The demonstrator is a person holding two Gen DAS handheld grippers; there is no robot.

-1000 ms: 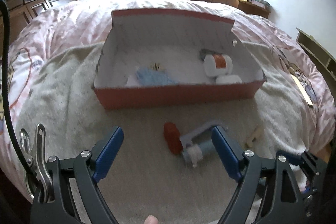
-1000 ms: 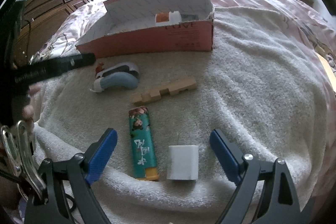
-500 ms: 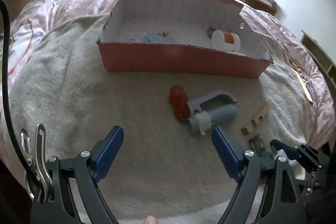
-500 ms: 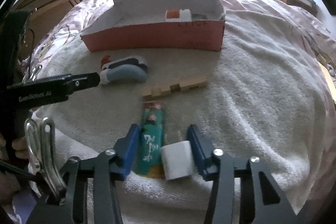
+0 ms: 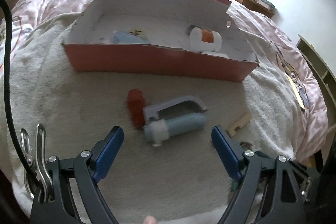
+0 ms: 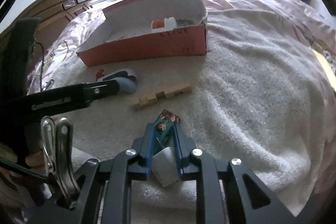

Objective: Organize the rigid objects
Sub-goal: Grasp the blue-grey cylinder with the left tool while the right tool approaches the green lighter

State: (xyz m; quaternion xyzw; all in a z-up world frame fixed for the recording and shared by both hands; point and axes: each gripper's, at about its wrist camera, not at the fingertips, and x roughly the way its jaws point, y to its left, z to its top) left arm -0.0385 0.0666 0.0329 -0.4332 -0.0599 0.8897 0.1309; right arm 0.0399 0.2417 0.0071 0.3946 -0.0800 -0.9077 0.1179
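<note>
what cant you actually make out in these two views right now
- Left wrist view: the blue item in the red box is cut off by the box's front wall.
- Right wrist view: the white block is largely hidden by the right hand-held gripper, shut on the green packet.
- Right wrist view: lettering on the box front is blurred.

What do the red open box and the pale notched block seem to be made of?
Red open box: probably cardboard, matte, with thin walls, white inside and a ragged cut edge. Pale notched block: likely unpainted wood, judging by its tan colour and square-cut notches.
</note>
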